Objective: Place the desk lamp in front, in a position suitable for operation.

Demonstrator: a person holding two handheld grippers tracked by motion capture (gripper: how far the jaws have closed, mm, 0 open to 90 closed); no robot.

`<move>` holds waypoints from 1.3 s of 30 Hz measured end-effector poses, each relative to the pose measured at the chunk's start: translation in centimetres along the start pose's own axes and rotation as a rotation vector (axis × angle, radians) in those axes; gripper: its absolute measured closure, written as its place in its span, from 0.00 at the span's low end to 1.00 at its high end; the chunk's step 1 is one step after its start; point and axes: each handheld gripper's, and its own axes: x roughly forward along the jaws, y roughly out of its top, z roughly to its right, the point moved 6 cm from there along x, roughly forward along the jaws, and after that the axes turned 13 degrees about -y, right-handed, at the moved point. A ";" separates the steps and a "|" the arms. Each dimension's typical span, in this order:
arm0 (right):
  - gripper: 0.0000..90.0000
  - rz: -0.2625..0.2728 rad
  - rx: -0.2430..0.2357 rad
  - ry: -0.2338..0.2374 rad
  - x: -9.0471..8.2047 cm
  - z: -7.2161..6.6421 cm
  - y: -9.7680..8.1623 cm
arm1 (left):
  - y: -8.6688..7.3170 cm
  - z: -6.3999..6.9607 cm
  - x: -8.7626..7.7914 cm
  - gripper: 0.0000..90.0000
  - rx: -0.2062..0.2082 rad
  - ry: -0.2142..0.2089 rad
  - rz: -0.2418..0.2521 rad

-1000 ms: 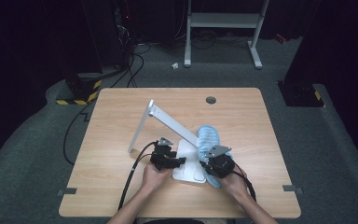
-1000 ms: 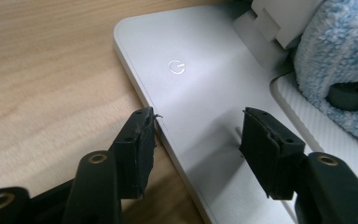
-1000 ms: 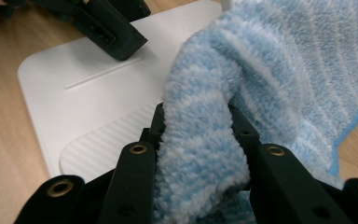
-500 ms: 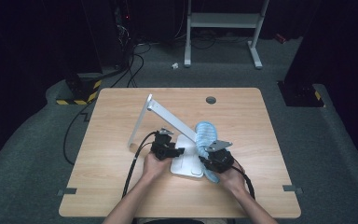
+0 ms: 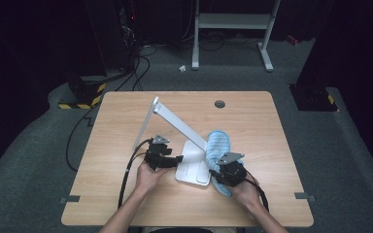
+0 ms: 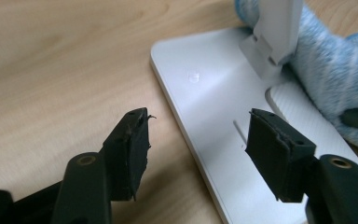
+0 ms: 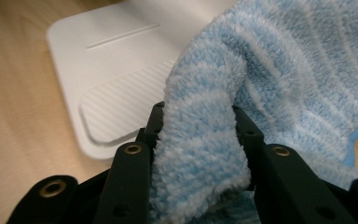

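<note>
High view: the right gripper [image 5: 222, 171] pinches the blue cloth [image 5: 219, 144] beside the white lamp base [image 5: 193, 167], which lies between both grippers; the lamp arm slants away up-left.

Left gripper view: the left gripper [image 6: 198, 140], jaws just opening, empty, straddles the base edge.

Right gripper view: cloth fold clamped, ribbed pad just ahead-left.

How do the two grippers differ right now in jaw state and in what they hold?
The left gripper has its jaws apart with nothing between them, having just been opening above the white lamp base; the right gripper is clamped on a fold of the blue striped cloth. Both are black, hand-held, and sit beside the lamp base on the wooden table.
</note>
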 end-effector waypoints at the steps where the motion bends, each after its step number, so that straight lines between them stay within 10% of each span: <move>1: 0.73 0.010 -0.006 0.000 -0.4 -0.1 0.1 | -0.5 0.2 -0.1 0.44 -0.002 -0.003 0.007; 11: 0.36 0.058 0.120 -0.059 -0.5 3.0 1.7 | -4.7 3.1 -0.8 0.41 0.056 0.007 -0.031; 18: 0.70 0.033 0.183 -0.030 1.5 4.2 1.4 | -5.2 3.2 0.7 0.50 0.057 -0.028 -0.031; 24: 0.84 0.057 0.124 0.000 0.9 3.5 2.0 | -4.5 3.4 1.6 0.54 0.072 -0.021 -0.039; 29: 0.84 0.050 0.035 0.083 0.1 0.3 2.8 | -4.0 3.6 2.6 0.52 0.067 -0.020 -0.045; 36: 0.44 0.038 0.072 -0.021 1.2 1.6 3.7 | -3.0 2.6 2.1 0.52 0.025 0.005 0.015; 39: 0.45 0.009 0.100 -0.024 2.0 2.2 3.4 | -2.3 1.8 2.0 0.54 0.002 0.000 0.027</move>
